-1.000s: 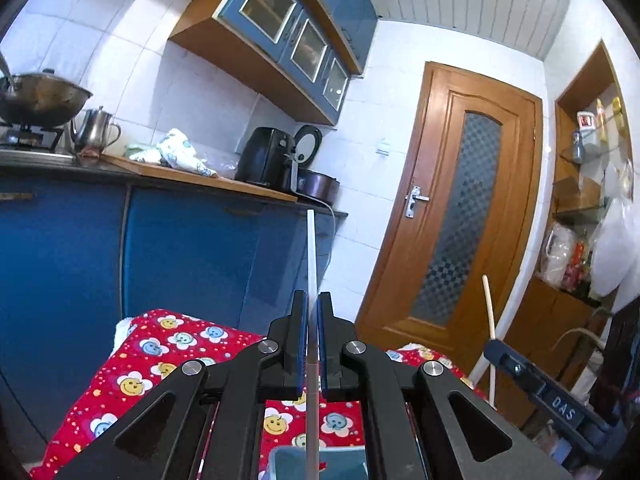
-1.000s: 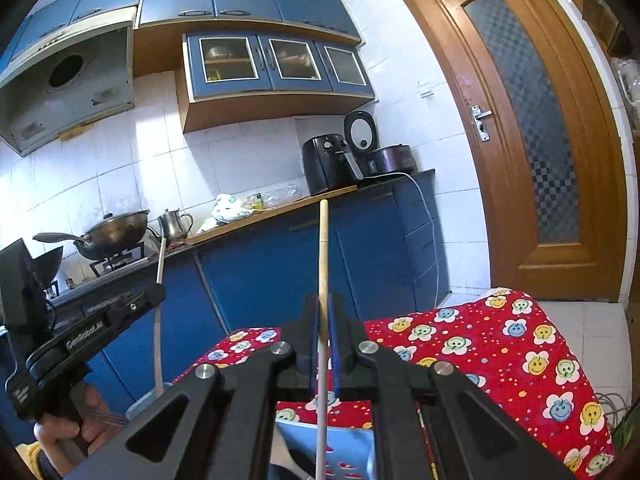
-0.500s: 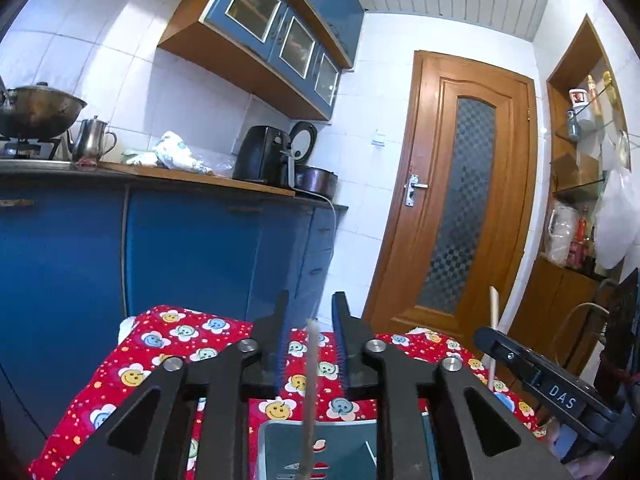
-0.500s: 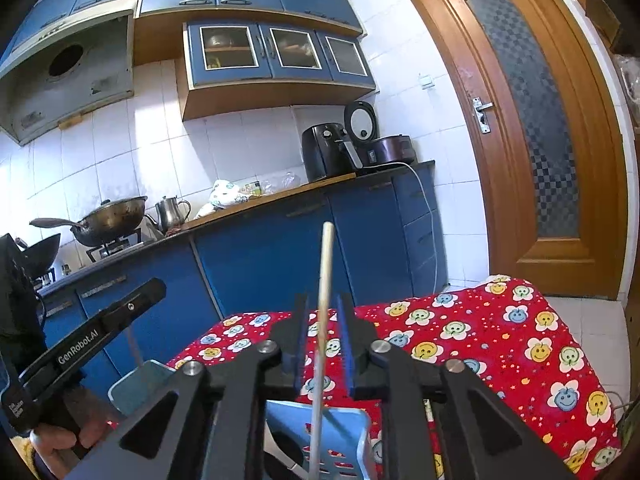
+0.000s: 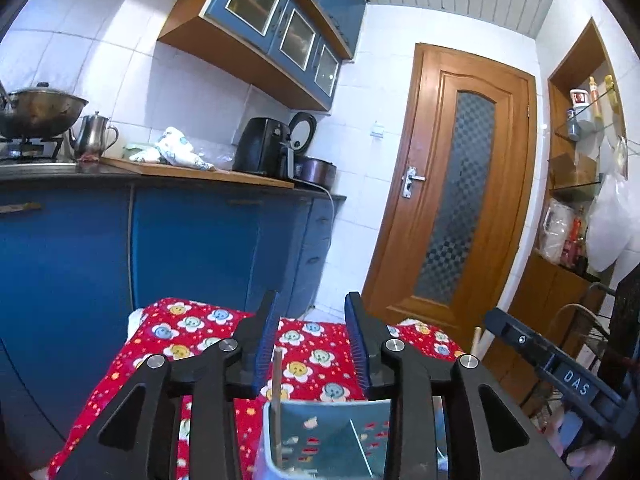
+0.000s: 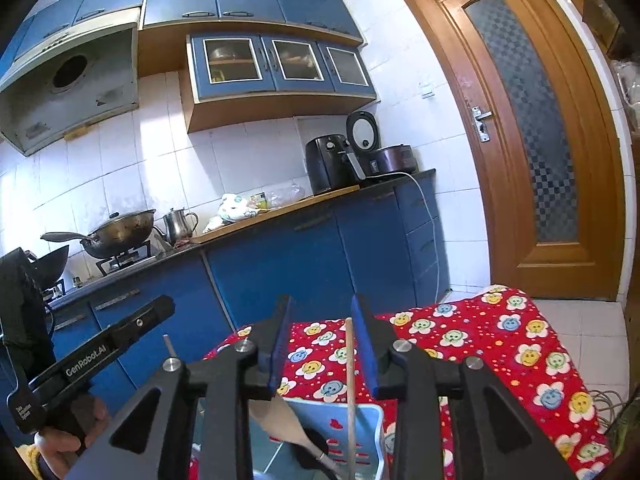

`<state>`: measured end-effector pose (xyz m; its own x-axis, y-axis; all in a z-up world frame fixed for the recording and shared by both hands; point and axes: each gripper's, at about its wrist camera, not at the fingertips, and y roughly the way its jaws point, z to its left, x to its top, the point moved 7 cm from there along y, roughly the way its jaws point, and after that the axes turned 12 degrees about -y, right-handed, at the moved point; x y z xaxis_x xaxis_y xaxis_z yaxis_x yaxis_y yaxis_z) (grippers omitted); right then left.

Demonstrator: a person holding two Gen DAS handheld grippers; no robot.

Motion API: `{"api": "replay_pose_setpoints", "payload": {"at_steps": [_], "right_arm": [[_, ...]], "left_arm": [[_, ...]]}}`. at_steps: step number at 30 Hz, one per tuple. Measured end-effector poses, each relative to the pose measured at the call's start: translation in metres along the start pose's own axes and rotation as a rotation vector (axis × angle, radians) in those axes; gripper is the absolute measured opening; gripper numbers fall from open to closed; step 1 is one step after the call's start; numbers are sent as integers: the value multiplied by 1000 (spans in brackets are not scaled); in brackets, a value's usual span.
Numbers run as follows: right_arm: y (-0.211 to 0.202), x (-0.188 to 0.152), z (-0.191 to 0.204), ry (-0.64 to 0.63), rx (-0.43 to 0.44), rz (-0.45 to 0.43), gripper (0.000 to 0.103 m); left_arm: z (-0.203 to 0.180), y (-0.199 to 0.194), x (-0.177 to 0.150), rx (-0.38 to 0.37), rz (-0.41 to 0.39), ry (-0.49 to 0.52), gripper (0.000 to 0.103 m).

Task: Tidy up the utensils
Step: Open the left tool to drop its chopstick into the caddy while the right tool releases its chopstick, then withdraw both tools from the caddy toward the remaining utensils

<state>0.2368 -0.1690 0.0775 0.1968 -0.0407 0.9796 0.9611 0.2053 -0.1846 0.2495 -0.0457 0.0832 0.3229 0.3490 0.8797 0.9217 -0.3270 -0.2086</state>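
A: Chopsticks, which way?
B: Both stand near upright, long axis vertical. The left chopstick [image 5: 276,396], bottom centre of the left wrist view, has its top pointing up and its lower end down in the blue-grey holder [image 5: 320,440]. The right chopstick [image 6: 350,392], bottom centre of the right wrist view, leans slightly and also stands in the holder [image 6: 360,432].
A: Looks?
B: Thin, pale wood sticks, plain. A wooden spoon [image 6: 284,420] lies in the holder too, w/ a dark utensil beside it; can't tell what.
A: Grippers?
B: Left gripper [image 5: 310,316]: jaws spreading, stick between them but pads clear of it. Right gripper [image 6: 322,316]: same, jaws parting, stick standing free just beside the right blue pad.
A: Vs a sec ago?
B: Then both jaws pinched the sticks, tops well above the fingertips. Now the sticks sit lower, tops below the tips.
A: Around it?
B: Holder sits on a red flower-print cloth [image 6: 500,344]; blue cabinets [image 5: 192,248] behind, wooden door [image 5: 452,200] at right.
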Motion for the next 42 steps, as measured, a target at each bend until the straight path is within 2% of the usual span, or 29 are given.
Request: {"api": "replay_pose_setpoints", "payload": {"at_steps": [7, 21, 42], "right_arm": [[-33, 2, 9, 4, -13, 43, 37], [-88, -22, 33, 0, -9, 145, 39], [-120, -94, 33, 69, -23, 337, 42]], "left_arm": [[1, -29, -4, -1, 58, -28, 34], [-2, -84, -22, 6, 159, -1, 34], [20, -99, -89, 87, 400, 22, 34]]}}
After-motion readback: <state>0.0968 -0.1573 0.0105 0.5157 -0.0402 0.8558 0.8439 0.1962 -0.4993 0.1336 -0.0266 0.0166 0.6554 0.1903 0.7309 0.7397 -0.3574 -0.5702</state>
